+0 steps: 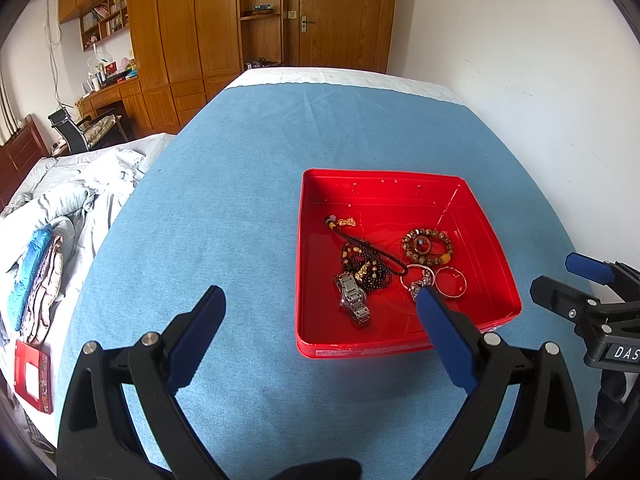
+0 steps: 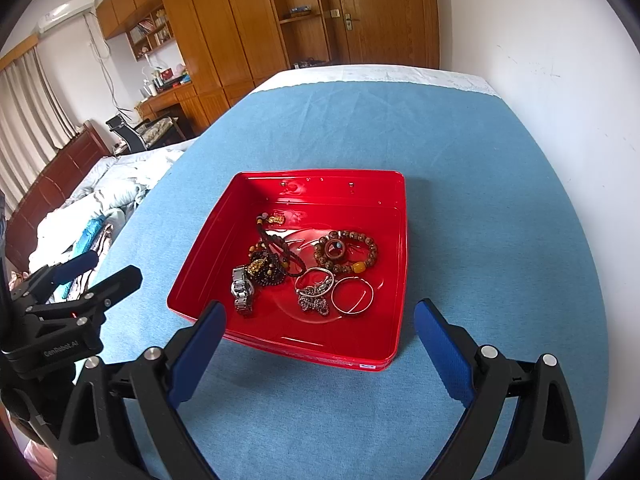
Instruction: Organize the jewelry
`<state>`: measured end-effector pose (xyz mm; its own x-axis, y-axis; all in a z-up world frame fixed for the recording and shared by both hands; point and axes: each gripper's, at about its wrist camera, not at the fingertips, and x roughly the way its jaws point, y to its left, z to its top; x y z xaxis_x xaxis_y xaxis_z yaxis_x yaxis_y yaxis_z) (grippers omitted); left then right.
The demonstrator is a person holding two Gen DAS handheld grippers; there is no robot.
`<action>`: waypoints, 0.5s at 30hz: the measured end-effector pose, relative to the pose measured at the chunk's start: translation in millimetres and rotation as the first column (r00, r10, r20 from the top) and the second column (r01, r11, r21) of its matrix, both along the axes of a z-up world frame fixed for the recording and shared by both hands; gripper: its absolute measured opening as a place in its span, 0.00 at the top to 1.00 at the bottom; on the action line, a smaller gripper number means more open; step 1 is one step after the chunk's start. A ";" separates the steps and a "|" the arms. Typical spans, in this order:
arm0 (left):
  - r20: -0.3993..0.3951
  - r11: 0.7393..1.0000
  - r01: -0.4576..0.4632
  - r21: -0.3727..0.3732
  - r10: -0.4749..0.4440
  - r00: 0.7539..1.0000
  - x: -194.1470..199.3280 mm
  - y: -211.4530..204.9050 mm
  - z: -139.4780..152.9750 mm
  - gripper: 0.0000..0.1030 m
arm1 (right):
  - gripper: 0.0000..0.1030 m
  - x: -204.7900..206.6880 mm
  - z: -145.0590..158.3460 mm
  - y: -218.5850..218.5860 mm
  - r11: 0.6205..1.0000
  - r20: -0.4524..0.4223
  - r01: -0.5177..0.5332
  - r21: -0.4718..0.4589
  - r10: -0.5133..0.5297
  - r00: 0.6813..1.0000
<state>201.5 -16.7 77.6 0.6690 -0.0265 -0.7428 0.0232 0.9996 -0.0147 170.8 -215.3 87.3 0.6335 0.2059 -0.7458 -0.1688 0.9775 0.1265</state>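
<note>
One red tin tray (image 2: 394,264) is seen on the blue-covered bench (image 2: 480,208), and all the jewelry is held inside it. Counted there are one silver wristwatch (image 2: 243,289), one dark beaded necklace with a gold charm (image 2: 266,266), one black cord with a gold pendant (image 2: 276,219), one brown beaded bracelet (image 2: 348,251) with a wooden ring (image 2: 333,248) lying inside its loop, one silver bangle (image 2: 315,280), one thin silver hoop (image 2: 353,295) and one dark sparkly chain heap (image 2: 314,304). The bangle rests on the chain heap and the hoop lies just beside it.

Two claws are present. The left claw (image 1: 320,296) is held spread wide and empty near the front of the tray; the right claw (image 2: 316,312) is likewise parted wide, with nothing gripped.

In the left wrist view the chain heap is partly hidden behind one blue pad (image 1: 444,336), and a red booklet (image 1: 34,376) on the bed (image 1: 80,184) is shown. In the right wrist view the whole heap is visible, as are a wall air conditioner (image 2: 66,12) and curtains (image 2: 28,112).
</note>
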 end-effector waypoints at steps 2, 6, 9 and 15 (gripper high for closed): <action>-0.002 1.000 0.003 -0.001 -0.003 1.000 0.0 0.1 0.1 0.07 | 0.08 -0.1 0.1 0.0 1.000 0.000 0.000 -0.001 0.000 1.000; -0.003 1.000 0.010 -0.001 -0.010 1.000 0.5 -0.3 0.2 0.07 | 0.08 -0.3 0.5 0.2 1.000 0.001 0.001 0.000 -0.001 1.000; -0.002 1.000 0.014 0.001 -0.014 1.000 0.6 -1.5 0.0 0.07 | 0.08 -0.2 0.5 0.1 1.000 0.000 0.001 0.000 -0.001 1.000; -0.002 1.000 0.014 0.001 -0.014 1.000 2.1 -1.3 -0.5 0.07 | 0.08 -0.2 -0.6 -0.4 1.000 -0.002 0.002 -0.001 -0.002 1.000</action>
<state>203.6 -18.0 77.1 0.6670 -0.0345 -0.7442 0.0367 0.9992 -0.0135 170.5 -215.7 86.7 0.6327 0.2043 -0.7469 -0.1668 0.9779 0.1262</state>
